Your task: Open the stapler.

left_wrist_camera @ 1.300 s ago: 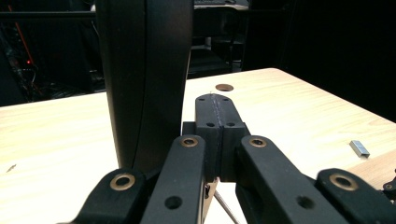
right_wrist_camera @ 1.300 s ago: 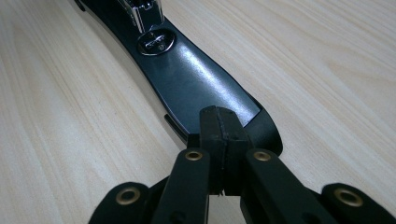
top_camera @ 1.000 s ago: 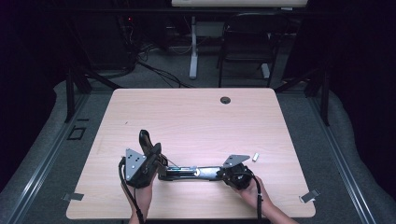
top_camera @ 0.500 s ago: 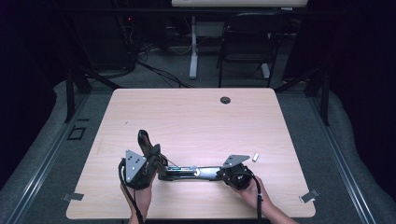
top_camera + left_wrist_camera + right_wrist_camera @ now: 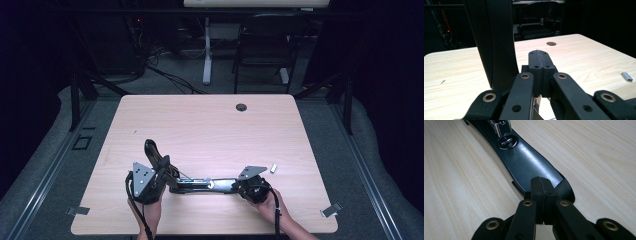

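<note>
A black stapler (image 5: pixel 205 185) lies opened out near the table's front edge. Its base (image 5: pixel 526 162) is flat on the wood and its top arm (image 5: pixel 152 152) stands up at the left end. My left gripper (image 5: pixel 162 169) sits just right of that raised arm (image 5: pixel 496 45), with its jaws shut pad to pad (image 5: pixel 540 72) and nothing between them. My right gripper (image 5: pixel 235 186) is at the base's right end. Its jaws are shut (image 5: pixel 541 192) and rest over the rounded tip of the base, with nothing seen between the pads. A hand holds each gripper.
A small strip of staples (image 5: pixel 273 168) lies on the wood table (image 5: pixel 210 130) right of the stapler. A round cable hole (image 5: pixel 241 107) is near the far edge. Tape tabs (image 5: pixel 332 210) mark the front corners. A chair (image 5: pixel 265 40) stands beyond the table.
</note>
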Available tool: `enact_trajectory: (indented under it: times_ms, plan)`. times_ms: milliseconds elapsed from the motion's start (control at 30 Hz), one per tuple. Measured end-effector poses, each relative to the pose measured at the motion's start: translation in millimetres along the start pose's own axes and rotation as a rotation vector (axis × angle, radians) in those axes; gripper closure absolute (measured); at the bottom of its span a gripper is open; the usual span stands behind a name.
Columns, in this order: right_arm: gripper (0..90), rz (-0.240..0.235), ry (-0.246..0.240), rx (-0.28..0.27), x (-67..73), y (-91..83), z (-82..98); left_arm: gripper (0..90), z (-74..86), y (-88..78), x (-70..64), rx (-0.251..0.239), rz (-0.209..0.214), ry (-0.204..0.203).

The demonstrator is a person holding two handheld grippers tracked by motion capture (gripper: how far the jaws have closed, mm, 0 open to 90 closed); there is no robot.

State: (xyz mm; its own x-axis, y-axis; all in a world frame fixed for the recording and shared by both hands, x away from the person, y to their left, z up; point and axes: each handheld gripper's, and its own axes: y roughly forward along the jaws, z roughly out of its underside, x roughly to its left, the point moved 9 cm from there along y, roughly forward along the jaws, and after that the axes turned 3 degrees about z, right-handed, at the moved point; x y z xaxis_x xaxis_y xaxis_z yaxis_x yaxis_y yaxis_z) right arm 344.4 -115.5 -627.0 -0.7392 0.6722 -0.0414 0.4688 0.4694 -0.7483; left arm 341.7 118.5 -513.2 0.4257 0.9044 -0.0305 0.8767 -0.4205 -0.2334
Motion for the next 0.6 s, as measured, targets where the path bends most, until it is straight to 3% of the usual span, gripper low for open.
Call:
enact_trajectory:
  times_ms: [600]
  plan:
    - [90.0, 0.002, -0.003, -0.004, 0.1, 0.1, 0.1, 90.0, 0.1, -2.6, 3.9, -0.003, -0.015, 0.009]
